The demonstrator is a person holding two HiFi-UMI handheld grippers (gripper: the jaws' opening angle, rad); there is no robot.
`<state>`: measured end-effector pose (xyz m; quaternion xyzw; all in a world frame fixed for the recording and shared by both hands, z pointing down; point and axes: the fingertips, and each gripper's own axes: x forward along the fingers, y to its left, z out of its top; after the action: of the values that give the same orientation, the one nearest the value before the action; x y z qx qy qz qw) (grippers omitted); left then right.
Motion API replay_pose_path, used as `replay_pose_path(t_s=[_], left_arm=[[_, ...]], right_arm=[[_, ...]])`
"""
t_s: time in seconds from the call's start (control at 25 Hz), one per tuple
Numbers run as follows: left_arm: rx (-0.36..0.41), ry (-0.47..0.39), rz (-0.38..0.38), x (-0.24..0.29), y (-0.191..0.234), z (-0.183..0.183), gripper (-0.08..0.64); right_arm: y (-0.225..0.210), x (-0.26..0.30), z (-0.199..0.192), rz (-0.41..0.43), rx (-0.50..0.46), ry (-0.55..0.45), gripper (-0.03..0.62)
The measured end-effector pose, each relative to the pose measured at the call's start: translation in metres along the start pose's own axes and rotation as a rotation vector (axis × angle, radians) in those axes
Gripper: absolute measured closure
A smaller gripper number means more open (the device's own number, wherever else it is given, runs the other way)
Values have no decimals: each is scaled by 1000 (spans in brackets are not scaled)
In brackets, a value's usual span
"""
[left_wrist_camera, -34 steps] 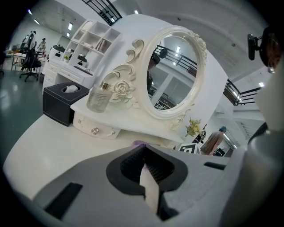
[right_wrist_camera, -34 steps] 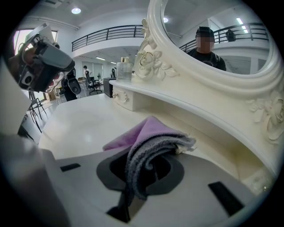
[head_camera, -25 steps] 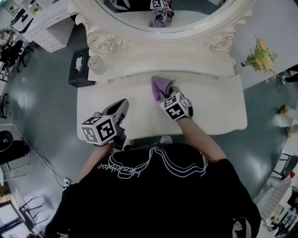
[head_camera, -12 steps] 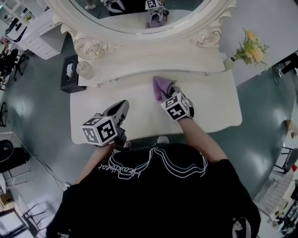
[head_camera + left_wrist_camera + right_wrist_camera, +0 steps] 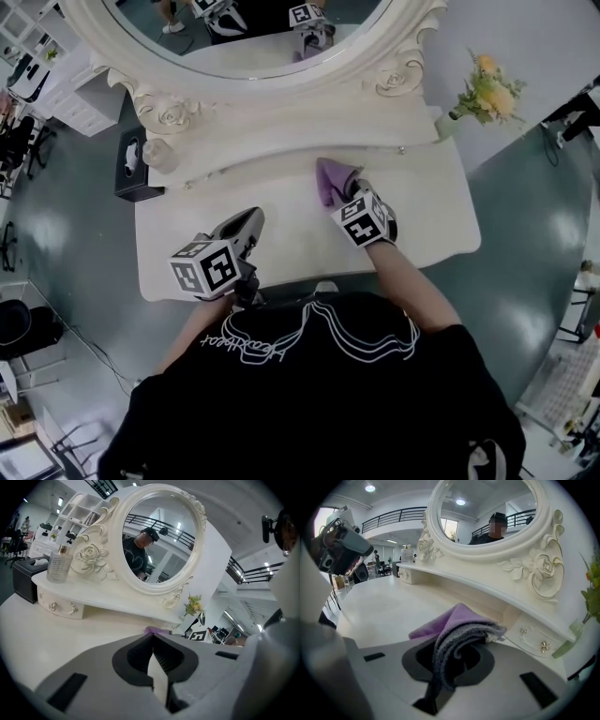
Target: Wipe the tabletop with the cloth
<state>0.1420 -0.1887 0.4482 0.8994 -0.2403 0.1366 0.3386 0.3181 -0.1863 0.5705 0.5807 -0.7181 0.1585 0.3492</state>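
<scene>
We see the right gripper clamped on the folded purple cloth with a grey underside, its jaws biting the fold. From that gripper's own view the cloth spills forward out of the jaws and lies on the white dressing-table top. It sits right of centre, close to the little drawer front with metal knobs under the raised back shelf.

Over on the left, the left gripper is above the front left part of the tabletop. Its jaws are pinched together at the tips with nothing between them (only a sliver of white table shows through the gap behind the pads). We cannot tell whether it touches the surface.

Behind both stands the oval mirror in its carved cream frame. On the shelf at the far left is a clear glass bottle, beside a black tissue box. A spray of yellow flowers shows past the table's right end.
</scene>
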Motion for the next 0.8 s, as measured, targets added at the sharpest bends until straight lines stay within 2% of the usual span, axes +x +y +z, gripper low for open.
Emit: replay_pose_path(t_s=[0.8], left_arm=[[-11,11,-32,35,-32,-17,555]], right_arm=[[-55,-31,-43,-74,31,18,537]])
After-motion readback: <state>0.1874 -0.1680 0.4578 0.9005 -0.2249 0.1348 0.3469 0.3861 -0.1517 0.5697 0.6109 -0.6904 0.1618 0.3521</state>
